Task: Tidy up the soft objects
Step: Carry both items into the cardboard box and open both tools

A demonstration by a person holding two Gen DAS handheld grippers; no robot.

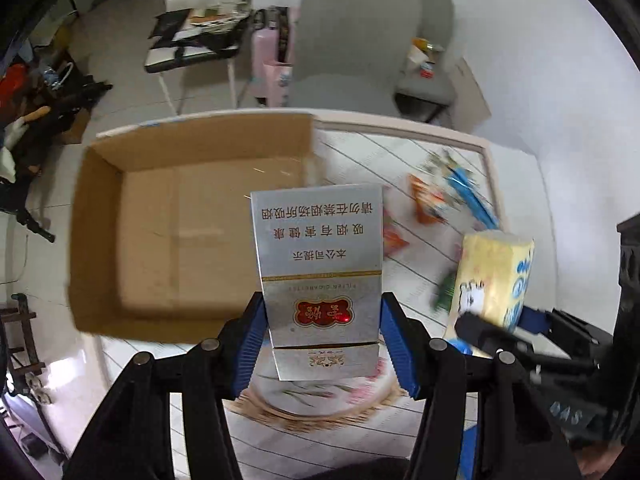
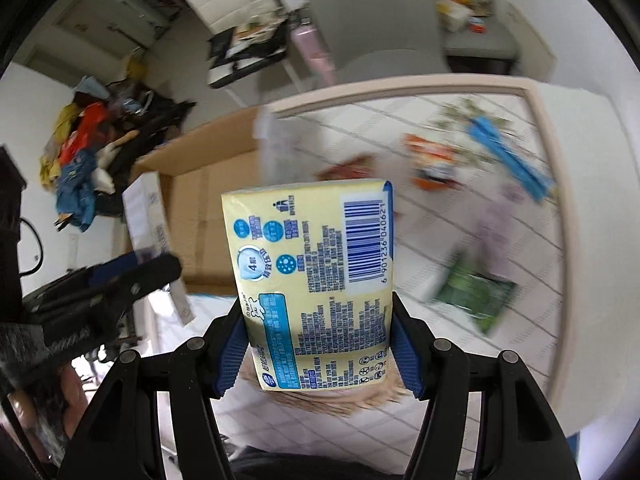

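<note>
table (image 1: 400, 152) | left tongs (image 1: 322, 332): pack (image 1: 320, 256) "FILTER CIGARETTES" | right tongs (image 2: 320, 344): tissues (image 2: 312, 264) 6901236040621

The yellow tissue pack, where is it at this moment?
The tissue pack is clamped in the right gripper, held above the table. In the left wrist view it sits at the right, beside the silver carton and right of the cardboard box.

Silver cigarette pack (image 1: 320, 276) — "吸烟有害健康", "FILTER CIGARETTES"; yellow tissue pack (image 2: 316, 280) — barcode 6901236040621, "4层"

Left claw (image 1: 322, 334) and right claw (image 2: 320, 340) both clamped, side by side.
</note>
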